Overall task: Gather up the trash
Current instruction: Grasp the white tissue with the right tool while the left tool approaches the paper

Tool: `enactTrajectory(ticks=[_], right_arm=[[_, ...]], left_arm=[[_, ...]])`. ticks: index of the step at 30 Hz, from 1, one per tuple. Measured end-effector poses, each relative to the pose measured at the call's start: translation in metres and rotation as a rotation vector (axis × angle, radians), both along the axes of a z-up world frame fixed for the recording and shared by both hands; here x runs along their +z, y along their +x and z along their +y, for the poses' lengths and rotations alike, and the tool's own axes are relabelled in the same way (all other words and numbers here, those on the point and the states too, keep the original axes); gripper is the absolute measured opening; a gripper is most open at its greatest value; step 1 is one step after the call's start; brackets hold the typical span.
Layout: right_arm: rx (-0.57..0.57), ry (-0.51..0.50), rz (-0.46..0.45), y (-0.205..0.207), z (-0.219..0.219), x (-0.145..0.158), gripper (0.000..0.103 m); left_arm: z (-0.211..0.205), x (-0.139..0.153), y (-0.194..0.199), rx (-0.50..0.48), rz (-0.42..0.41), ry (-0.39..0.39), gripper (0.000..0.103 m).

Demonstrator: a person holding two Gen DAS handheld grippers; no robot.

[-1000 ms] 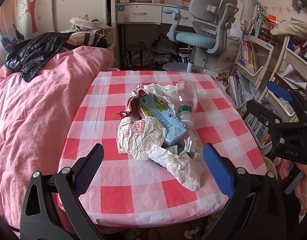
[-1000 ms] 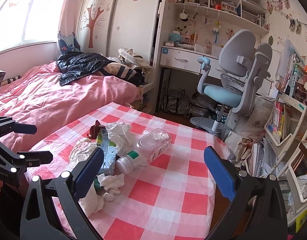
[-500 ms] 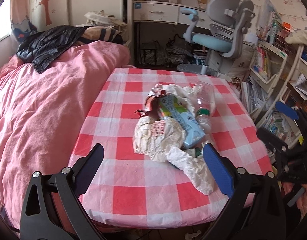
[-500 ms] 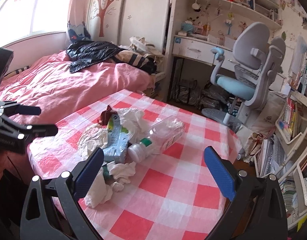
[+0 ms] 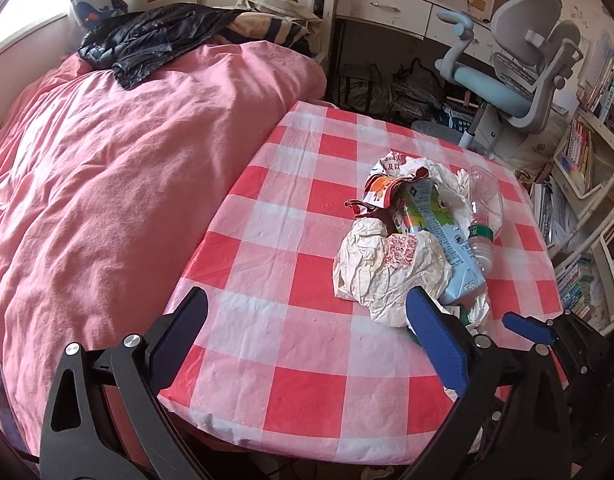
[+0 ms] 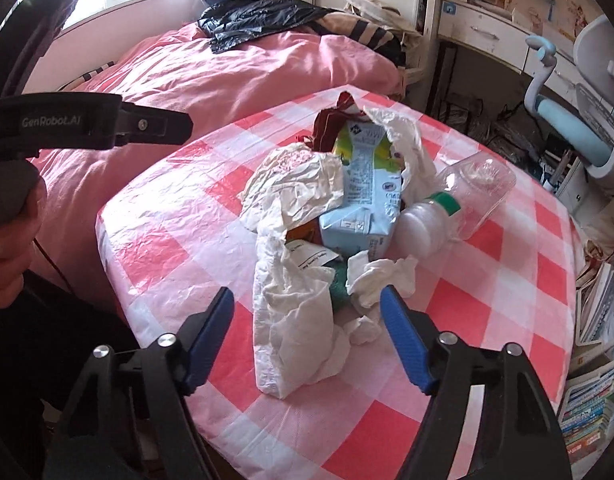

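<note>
Two views here. From the left wrist, the left gripper (image 5: 307,334) hangs spread and empty over bare checked tablecloth (image 5: 291,240), the trash pile (image 5: 411,248) off beside its right finger. The right wrist view alone shows a hand (image 6: 7,248), and the right gripper (image 6: 307,330), jaws just narrowing yet unclenched, straddling crumpled tissue (image 6: 295,328). The clear bottle (image 6: 455,208) lies capped; contents unclear.

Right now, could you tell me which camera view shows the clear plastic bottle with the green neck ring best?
The right wrist view: the bottle lies on its side, nearly whole, its white cap toward the camera. In the left wrist view the bottle sits behind the milk carton, small and partly hidden.
</note>
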State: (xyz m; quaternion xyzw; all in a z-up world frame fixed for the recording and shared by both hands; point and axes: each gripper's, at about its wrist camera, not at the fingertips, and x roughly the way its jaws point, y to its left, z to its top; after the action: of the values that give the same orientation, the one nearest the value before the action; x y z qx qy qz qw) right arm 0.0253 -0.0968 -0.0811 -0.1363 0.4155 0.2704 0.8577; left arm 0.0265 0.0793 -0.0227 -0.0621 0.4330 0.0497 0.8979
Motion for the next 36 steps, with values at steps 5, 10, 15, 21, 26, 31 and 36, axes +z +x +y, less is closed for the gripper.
enactTrajectory(ticks=[5, 10, 15, 21, 26, 31, 36], right_arm=[[0.027, 0.061, 0.083, 0.001, -0.009, -0.005, 0.019], [0.032, 0.132, 0.076, -0.004, -0.032, 0.009, 0.017], [0.008, 0.134, 0.061, -0.004, -0.050, 0.012, 0.016], [0.028, 0.098, 0.030, -0.007, -0.035, 0.010, 0.016], [0.064, 0.030, 0.057, -0.011, -0.012, -0.004, 0.020], [0.055, -0.017, 0.063, -0.013, 0.002, -0.015, 0.042], [0.048, -0.061, 0.072, -0.010, 0.012, -0.023, 0.016]], left_arm=[[-0.027, -0.018, 0.031, -0.088, 0.069, 0.032, 0.096], [-0.051, -0.037, 0.060, -0.161, 0.107, 0.091, 0.095], [-0.043, -0.046, 0.072, -0.165, 0.132, -0.038, 0.052], [-0.028, -0.024, 0.063, -0.172, 0.058, -0.160, 0.002], [-0.020, 0.002, 0.050, -0.183, -0.022, -0.242, 0.001], [-0.010, 0.025, 0.041, -0.189, -0.083, -0.300, 0.001], [0.003, 0.038, 0.035, -0.177, -0.116, -0.345, 0.001]])
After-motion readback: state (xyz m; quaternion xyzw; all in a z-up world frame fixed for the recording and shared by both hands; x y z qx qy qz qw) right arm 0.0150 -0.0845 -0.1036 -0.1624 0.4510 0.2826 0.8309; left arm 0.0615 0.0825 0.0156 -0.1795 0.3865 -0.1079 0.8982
